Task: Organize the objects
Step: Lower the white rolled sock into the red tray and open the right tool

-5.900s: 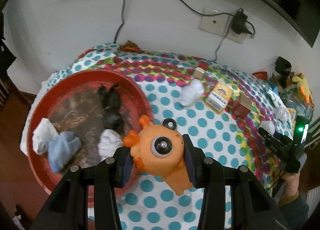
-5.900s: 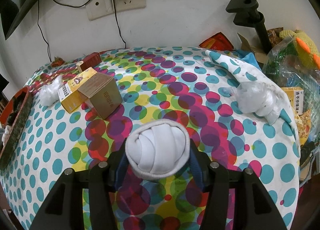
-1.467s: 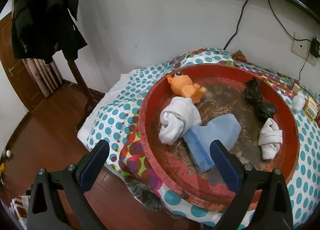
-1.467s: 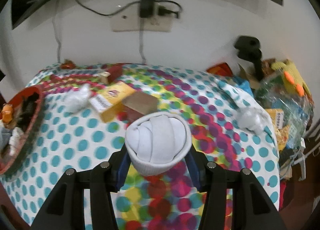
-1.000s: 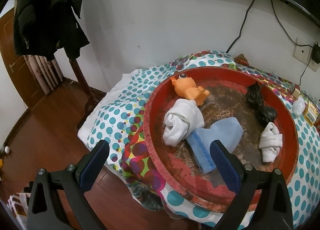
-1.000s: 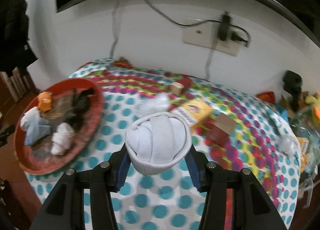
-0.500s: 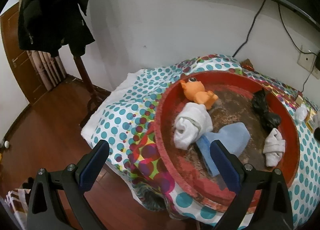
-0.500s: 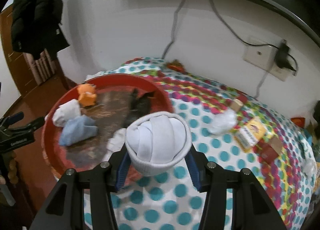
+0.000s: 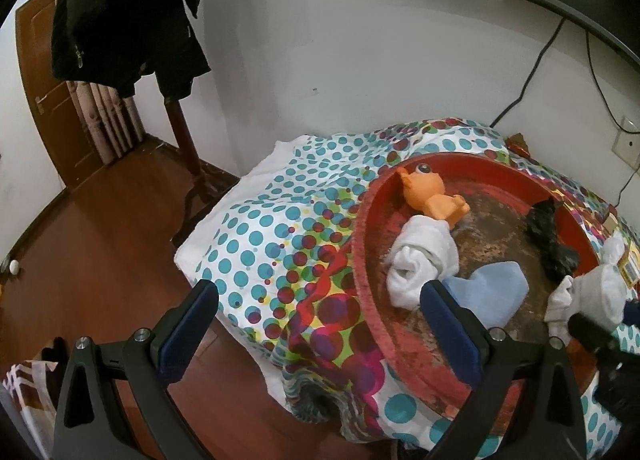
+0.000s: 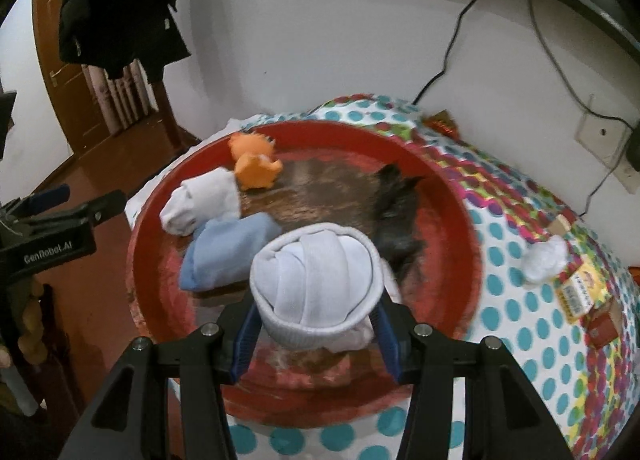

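Observation:
My right gripper is shut on a rolled white sock and holds it over the near part of the red round tray. In the tray lie an orange toy, a white sock, a blue sock and a black sock. My left gripper is open and empty, left of the tray, over the table's edge. The left wrist view also shows the orange toy, white sock and blue sock.
The table has a polka-dot cloth. A white wad, a yellow box and brown boxes lie right of the tray. A coat stand and wooden floor are to the left.
My right gripper has carried the rolled white sock left, from mid-table to over the tray. My left gripper has drawn back left of the tray, still open.

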### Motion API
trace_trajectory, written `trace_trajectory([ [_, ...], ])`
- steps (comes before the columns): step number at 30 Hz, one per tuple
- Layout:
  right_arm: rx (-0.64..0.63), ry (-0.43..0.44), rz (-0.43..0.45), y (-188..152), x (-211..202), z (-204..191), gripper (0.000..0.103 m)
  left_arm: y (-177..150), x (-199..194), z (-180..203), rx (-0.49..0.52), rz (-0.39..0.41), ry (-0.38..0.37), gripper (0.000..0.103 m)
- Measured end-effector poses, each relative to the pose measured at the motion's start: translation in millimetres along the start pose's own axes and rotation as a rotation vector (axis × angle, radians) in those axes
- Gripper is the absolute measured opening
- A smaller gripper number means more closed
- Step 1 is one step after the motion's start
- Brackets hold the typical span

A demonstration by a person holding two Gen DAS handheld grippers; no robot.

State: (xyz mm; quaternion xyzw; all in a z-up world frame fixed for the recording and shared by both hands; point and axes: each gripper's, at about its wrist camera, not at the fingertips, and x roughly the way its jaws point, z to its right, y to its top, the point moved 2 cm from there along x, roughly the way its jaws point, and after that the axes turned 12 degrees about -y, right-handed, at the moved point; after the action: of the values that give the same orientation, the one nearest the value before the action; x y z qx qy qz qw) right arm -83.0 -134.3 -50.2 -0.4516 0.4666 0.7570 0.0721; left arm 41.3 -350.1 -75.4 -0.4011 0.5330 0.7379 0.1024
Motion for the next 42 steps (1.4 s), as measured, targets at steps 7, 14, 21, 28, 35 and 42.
trace_trajectory([
  [7,-0.024,0.003,-0.037,-3,16,-17,0.052,0,2,-6,-0.015,-0.006,0.004,0.101],
  [14,-0.046,0.004,-0.069,-9,29,-27,0.052,-1,4,-10,-0.028,-0.009,-0.003,0.101],
  [21,-0.063,0.008,-0.081,-9,36,-34,0.052,-1,6,-11,-0.031,-0.013,-0.002,0.101],
  [28,-0.073,0.005,-0.095,-10,40,-38,0.053,-3,8,-8,-0.026,-0.018,-0.007,0.101],
  [35,-0.071,0.002,-0.101,-11,42,-39,0.053,-4,9,-7,-0.028,-0.021,-0.009,0.101],
  [42,-0.067,-0.001,-0.126,-14,46,-35,0.056,-5,11,-7,-0.026,-0.027,-0.009,0.101],
])
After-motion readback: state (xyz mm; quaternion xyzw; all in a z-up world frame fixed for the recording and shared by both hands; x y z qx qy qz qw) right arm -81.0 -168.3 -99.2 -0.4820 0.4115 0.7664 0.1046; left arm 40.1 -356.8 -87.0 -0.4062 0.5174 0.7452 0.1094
